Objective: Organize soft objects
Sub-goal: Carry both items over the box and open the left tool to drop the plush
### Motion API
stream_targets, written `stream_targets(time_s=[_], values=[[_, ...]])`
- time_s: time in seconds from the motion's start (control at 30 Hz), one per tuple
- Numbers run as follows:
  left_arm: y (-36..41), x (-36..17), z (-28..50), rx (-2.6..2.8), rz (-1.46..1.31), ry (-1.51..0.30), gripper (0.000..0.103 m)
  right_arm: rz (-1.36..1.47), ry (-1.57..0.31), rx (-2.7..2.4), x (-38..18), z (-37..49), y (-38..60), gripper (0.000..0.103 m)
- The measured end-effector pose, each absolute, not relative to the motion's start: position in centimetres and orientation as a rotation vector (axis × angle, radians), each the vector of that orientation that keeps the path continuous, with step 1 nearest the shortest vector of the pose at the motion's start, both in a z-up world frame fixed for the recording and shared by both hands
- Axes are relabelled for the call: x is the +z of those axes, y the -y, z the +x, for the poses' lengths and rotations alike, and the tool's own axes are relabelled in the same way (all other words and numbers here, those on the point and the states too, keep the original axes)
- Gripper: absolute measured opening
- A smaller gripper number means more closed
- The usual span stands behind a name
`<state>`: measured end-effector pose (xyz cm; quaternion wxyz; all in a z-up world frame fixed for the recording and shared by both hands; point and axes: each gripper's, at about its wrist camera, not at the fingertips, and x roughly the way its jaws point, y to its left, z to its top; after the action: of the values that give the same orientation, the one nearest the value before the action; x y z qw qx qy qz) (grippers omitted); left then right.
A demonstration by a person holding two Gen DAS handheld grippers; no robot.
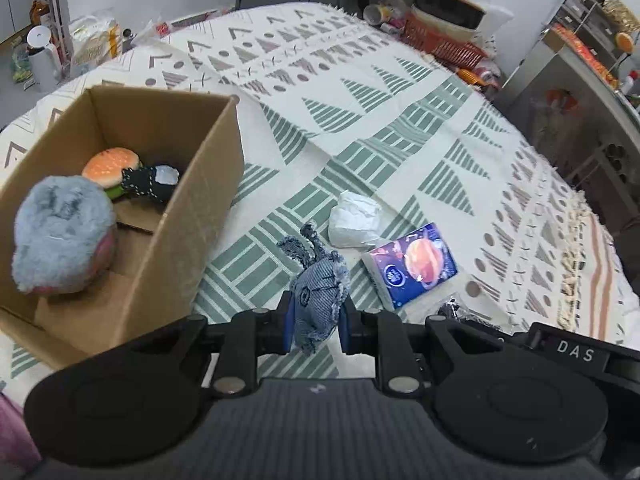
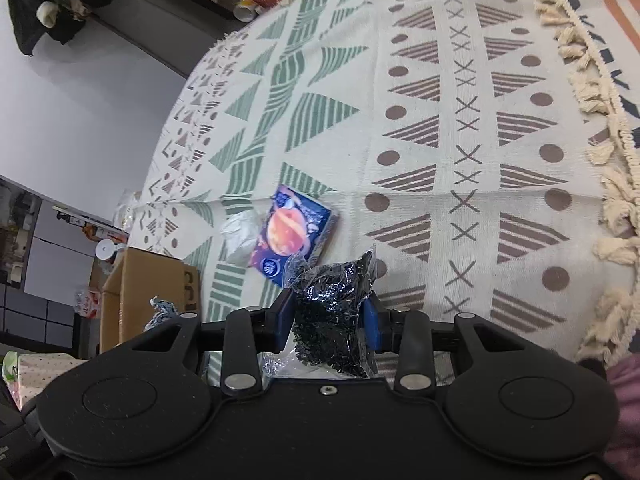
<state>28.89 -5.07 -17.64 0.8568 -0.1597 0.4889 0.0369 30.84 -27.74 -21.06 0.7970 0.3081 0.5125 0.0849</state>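
Note:
My left gripper is shut on a blue denim soft toy with long ears, held above the patterned cloth just right of a cardboard box. Inside the box lie a fluffy grey-blue plush, a burger plush and a dark stitched toy. My right gripper is shut on a clear bag of small black beads. On the cloth lie a crumpled white wad and a blue tissue pack printed with a planet.
The patterned tablecloth has a tasselled fringe along its right edge. A red basket and bowls crowd the far edge, with bottles and bags beyond the box. A metal shelf stands at right.

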Motion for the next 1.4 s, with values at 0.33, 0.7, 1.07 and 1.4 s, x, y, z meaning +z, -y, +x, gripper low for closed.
stream_targets(time_s=[0.33,0.7,1.07,1.4], values=[[3.3,-14.1,25.7,0.053,-0.366,-0.962,0.021,0.635,-1.010,0.231,-18.0,28.5,27.4,0.036],[0.5,-10.9,23.9,0.024,-0.383,-0.907,0.021,0.584,-0.966,0.257,-16.2,26.7,25.6,0.036],[-5.0,-10.8,22.2,0.071,-0.444,-0.887,0.021,0.568,-0.932,0.284,-13.8,25.8,22.7,0.036],[-9.6,-12.4,21.3,0.124,-0.518,-0.892,0.021,0.531,-0.916,0.318,-11.6,25.9,18.8,0.036]])
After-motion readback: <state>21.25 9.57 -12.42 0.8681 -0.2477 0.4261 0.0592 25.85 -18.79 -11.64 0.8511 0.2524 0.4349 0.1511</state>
